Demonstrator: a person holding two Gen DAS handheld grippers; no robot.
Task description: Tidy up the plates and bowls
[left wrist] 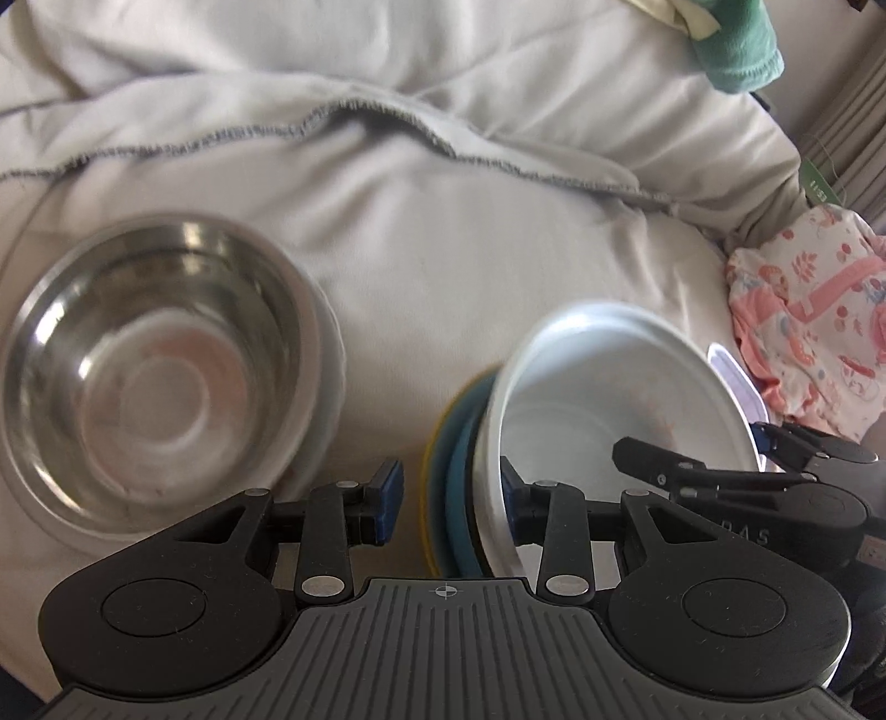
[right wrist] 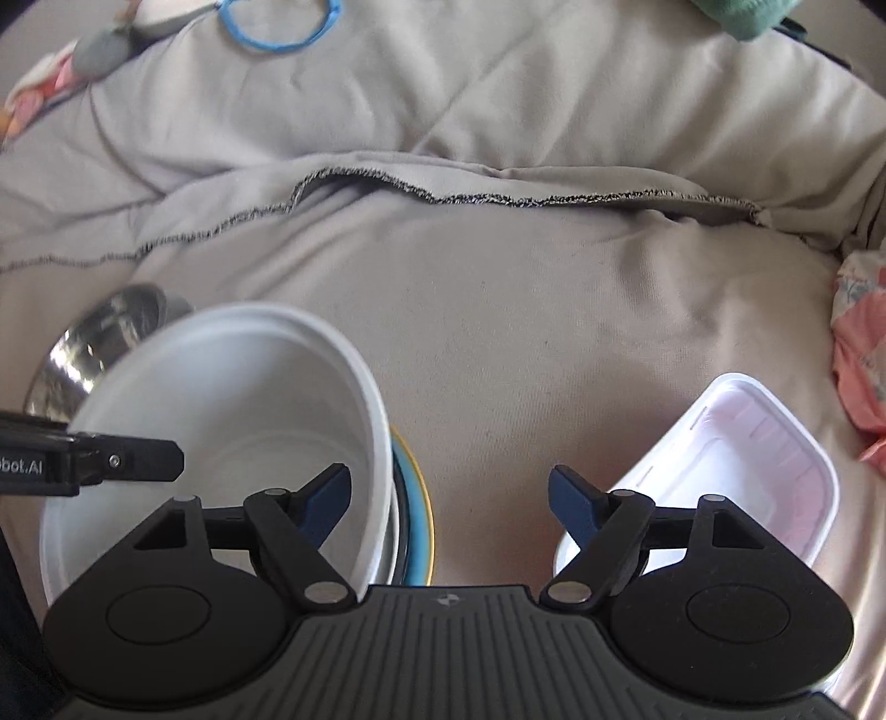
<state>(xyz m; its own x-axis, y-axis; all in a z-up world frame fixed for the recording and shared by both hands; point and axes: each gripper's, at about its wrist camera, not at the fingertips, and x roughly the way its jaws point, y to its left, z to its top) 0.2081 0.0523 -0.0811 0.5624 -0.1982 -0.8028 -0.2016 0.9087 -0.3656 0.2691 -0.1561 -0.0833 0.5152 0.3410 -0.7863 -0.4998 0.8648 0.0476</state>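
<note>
A white bowl (left wrist: 609,410) sits tilted on a stack of blue and yellow plates (left wrist: 448,476) on a grey blanket. My left gripper (left wrist: 451,493) is open, its jaws standing either side of the stack's left rim. A steel bowl (left wrist: 155,382) lies to its left. My right gripper (right wrist: 449,507) is open and empty; its left finger (right wrist: 326,498) is over the white bowl (right wrist: 221,421), and the plates (right wrist: 415,509) show under that bowl's right rim. The steel bowl (right wrist: 94,343) is behind it.
A white rectangular plastic container (right wrist: 736,471) lies right of the right gripper, also seen in the left wrist view (left wrist: 739,382). Pink patterned cloth (left wrist: 808,315) lies at the right. A green cloth (left wrist: 736,50) and a blue ring (right wrist: 277,33) lie far back on the rumpled blanket (right wrist: 498,310).
</note>
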